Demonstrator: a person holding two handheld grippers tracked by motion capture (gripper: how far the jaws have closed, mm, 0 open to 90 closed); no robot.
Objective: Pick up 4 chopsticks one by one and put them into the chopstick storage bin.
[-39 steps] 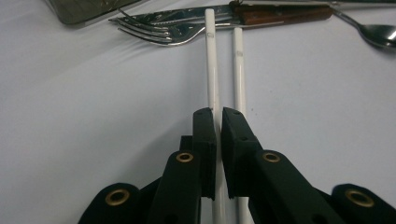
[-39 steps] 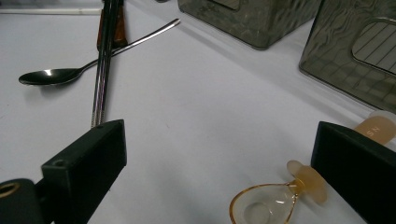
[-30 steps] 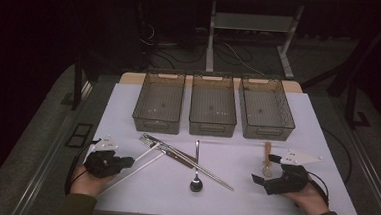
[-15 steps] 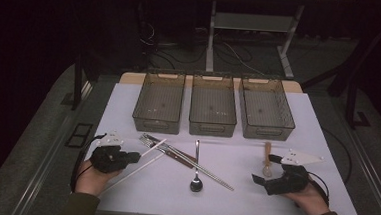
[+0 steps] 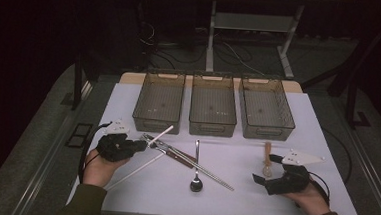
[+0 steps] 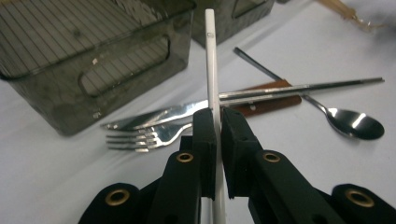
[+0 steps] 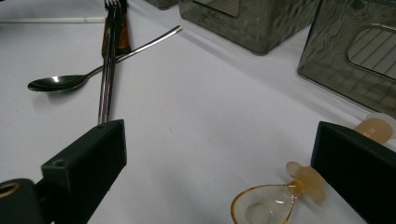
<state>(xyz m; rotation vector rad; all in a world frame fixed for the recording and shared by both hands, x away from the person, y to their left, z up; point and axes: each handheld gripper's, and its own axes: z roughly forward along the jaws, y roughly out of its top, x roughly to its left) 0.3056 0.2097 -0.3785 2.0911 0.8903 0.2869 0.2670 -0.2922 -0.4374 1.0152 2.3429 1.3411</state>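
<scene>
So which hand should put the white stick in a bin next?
Left, probably. The left hand-held gripper is already shut on the white stick, close to the leftmost bin. The right hand-held gripper is open beside the amber spoon.

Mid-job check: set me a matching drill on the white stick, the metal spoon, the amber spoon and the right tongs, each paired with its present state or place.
Things:
1. white stick
2. metal spoon
3. amber spoon
4. right tongs

States:
A. open, nothing clamped
B. lies on the table beside the open jaws of the right-hand tool
C. clamped between the left tongs
D. lies on the table's middle, bowl toward the person

Pairs: 1-C, 2-D, 3-B, 4-A
</scene>
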